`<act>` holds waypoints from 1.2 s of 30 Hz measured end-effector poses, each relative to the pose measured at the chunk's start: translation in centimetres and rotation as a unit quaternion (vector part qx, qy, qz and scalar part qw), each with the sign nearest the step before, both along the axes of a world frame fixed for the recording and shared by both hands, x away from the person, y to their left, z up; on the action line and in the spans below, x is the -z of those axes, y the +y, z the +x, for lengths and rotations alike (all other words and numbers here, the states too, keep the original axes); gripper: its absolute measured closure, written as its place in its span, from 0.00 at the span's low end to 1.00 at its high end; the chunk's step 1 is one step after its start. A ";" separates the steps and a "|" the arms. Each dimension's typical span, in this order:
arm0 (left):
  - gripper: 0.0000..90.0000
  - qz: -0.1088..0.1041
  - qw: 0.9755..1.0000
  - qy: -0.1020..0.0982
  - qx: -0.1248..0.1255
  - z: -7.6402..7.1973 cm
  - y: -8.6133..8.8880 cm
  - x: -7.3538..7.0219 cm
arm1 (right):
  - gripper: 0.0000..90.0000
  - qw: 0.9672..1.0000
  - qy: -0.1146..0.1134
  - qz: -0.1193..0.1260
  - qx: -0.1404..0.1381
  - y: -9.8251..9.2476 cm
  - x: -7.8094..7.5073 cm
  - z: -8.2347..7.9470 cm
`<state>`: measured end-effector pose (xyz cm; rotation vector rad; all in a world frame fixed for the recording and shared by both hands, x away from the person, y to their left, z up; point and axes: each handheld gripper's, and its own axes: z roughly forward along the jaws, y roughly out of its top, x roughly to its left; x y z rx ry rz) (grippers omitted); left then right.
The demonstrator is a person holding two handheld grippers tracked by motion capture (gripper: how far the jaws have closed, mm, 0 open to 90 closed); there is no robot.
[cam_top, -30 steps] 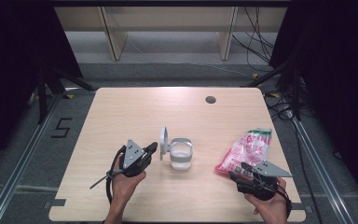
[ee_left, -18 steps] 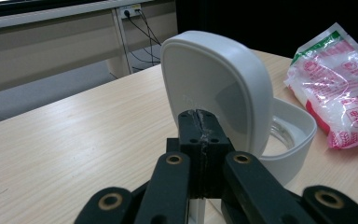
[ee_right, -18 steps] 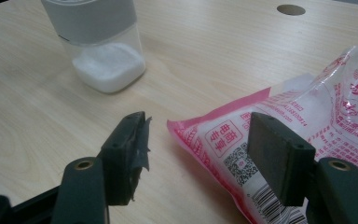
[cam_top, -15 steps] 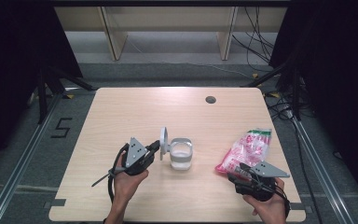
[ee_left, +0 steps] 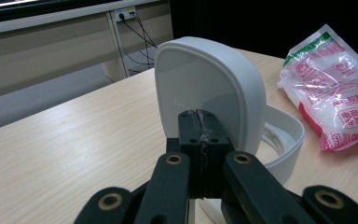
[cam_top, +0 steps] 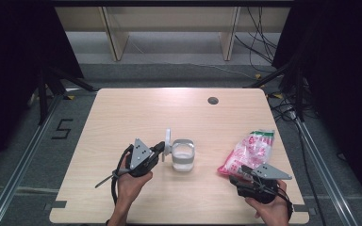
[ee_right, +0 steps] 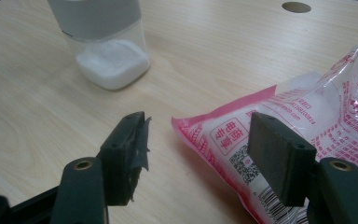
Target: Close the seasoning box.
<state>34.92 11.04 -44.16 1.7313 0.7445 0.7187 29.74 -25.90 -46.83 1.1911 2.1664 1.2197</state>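
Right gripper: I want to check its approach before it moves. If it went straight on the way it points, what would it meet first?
Probably the pink-printed bag: its near corner lies just ahead of the open right gripper, between its jaws. The clear container with white powder stands farther off, to the side.

A light wooden table [cam_top: 122, 117] is standing on a grey floor [cam_top: 179, 73], its top showing a dark round grommet hole [cam_top: 212, 100] near the far edge, right of the middle. A floor marking shaped like the number five [cam_top: 61, 129] is lying to the table's left, beside a metal rail [cam_top: 19, 174] running along the ground. Another rail [cam_top: 318, 160] is running along the right side. Beyond the table, a pale shelf frame [cam_top: 169, 21] is standing against the back, and black cables [cam_top: 259, 44] are trailing across the floor to its right. Dark curtains [cam_top: 14, 56] are hanging on both sides.
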 end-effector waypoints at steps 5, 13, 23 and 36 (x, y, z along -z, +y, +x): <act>0.99 -0.001 1.000 -0.002 0.004 -0.1 -0.4 -0.1 | 0.42 1.000 0.002 0.000 -0.002 0.0 0.0 0.0; 0.99 0.002 1.000 0.002 0.017 -0.3 -1.2 0.0 | 0.42 1.000 -0.001 0.004 -0.003 0.1 0.1 0.0; 0.77 -0.021 0.999 0.018 0.035 -0.5 -1.2 0.2 | 0.42 1.000 -0.007 -0.002 -0.010 -0.1 0.1 0.1; 0.40 -0.006 0.998 0.054 0.033 -1.8 -0.5 1.0 | 0.42 1.000 -0.004 -0.007 -0.015 0.1 0.2 0.1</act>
